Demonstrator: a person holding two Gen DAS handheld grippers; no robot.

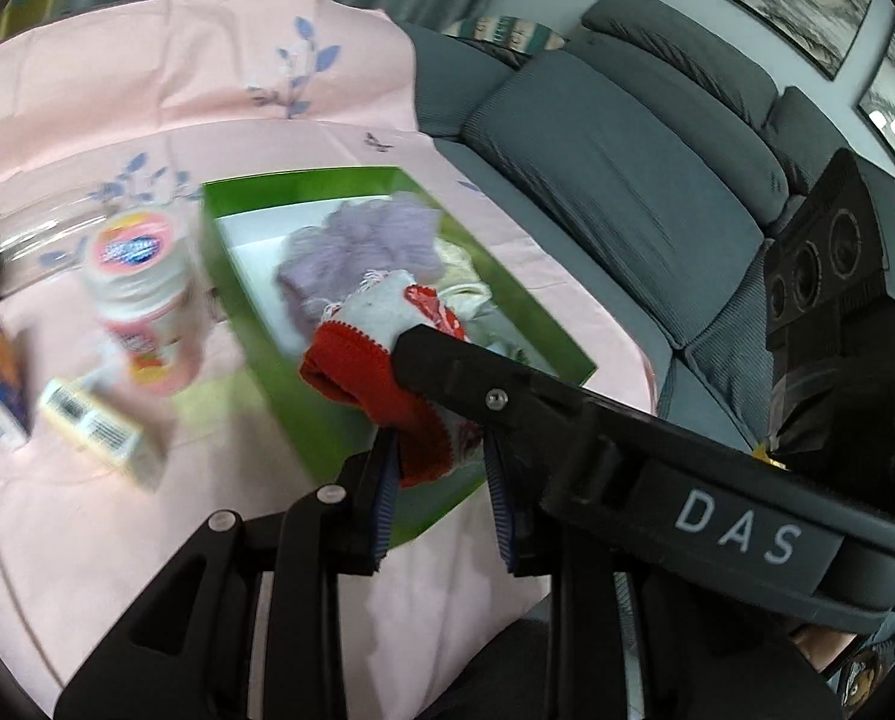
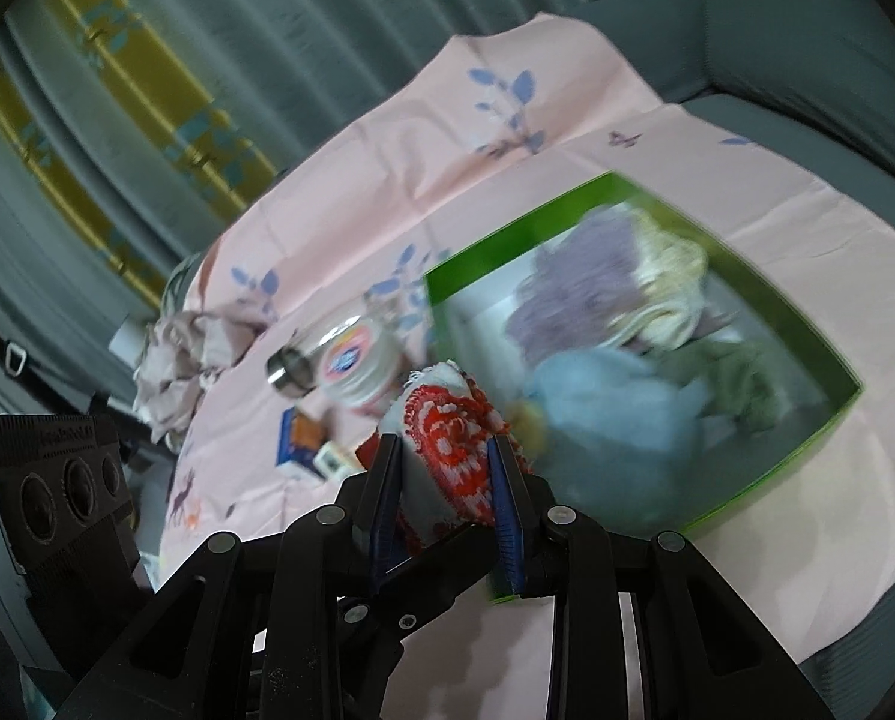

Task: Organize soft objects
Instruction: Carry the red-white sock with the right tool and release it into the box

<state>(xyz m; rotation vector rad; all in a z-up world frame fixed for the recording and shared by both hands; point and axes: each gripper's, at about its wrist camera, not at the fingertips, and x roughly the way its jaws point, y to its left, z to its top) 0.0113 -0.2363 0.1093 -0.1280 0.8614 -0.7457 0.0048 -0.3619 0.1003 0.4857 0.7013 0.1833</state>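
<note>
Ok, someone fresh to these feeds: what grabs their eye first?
The red and white knitted cloth, clamped in both the right claw and the left claw, at each view's centre. Just beyond sits the bright green box on the pink sheet, already holding purple, blue and cream soft things.

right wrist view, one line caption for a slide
Right gripper holds a red and white cloth beside the green box.

In the left wrist view the box (image 1: 249, 294) sits mid-frame on the cloth (image 1: 147, 84), with soft items (image 1: 363, 240) inside it. Left of the box stands a jar (image 1: 141, 294); two small cartons (image 1: 96, 429) lie at lower left. The sofa (image 1: 615, 180) fills the right.
</note>
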